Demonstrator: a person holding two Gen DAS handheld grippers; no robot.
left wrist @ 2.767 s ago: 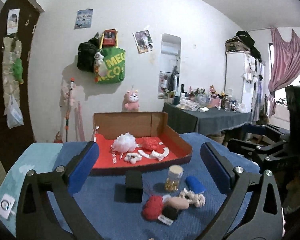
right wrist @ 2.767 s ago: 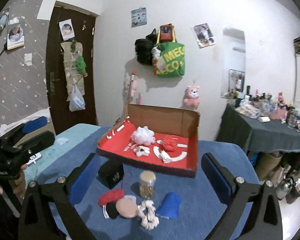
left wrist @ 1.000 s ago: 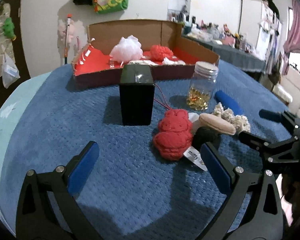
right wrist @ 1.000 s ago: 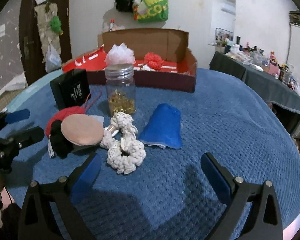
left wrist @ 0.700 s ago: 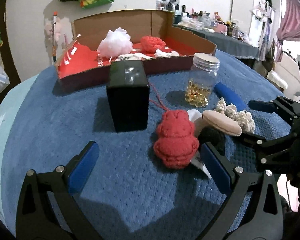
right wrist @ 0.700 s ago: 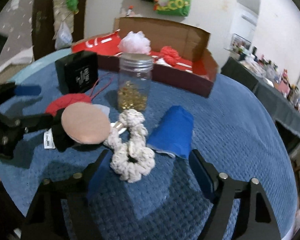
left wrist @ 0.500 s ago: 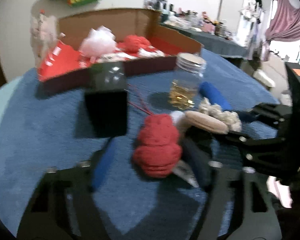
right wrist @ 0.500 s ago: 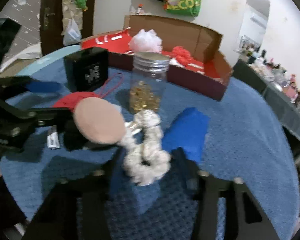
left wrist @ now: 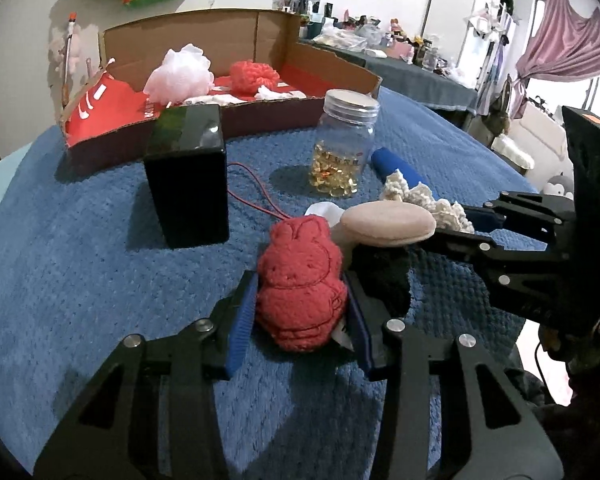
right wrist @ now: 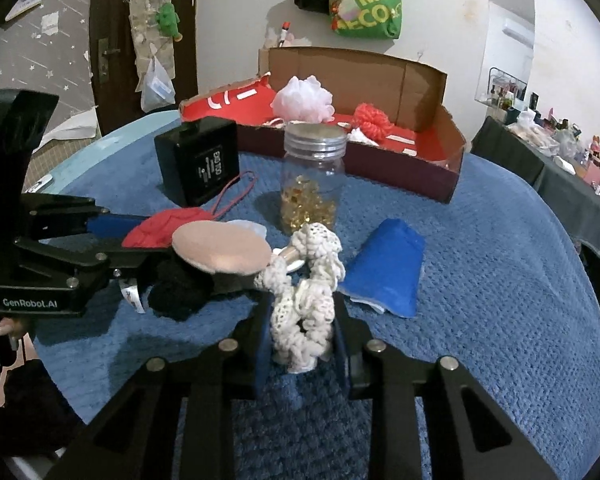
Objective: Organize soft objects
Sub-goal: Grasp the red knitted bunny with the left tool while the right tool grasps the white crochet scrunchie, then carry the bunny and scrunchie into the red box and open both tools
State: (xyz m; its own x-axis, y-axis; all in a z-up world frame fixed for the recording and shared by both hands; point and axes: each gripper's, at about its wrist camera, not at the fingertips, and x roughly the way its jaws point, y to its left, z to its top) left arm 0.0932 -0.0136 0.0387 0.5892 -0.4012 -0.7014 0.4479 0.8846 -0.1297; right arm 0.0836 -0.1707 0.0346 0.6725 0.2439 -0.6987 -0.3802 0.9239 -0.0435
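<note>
Now my left claw (left wrist: 302,312) pinches the red knitted bunny (left wrist: 302,284) and my right claw (right wrist: 300,334), its jaws just drawn in, squeezes the cream crocheted scrunchie (right wrist: 304,300) between its pads, so next I should lift both toward the red-lined cardboard box (right wrist: 440,148) ahead.

Left gripper (left wrist: 302,304), angled down toward 12 o'clock, has just closed its jaws on the red plush (left wrist: 300,280). Right gripper (right wrist: 300,336) has likewise just closed on the cream scrunchie (right wrist: 304,300).
</note>
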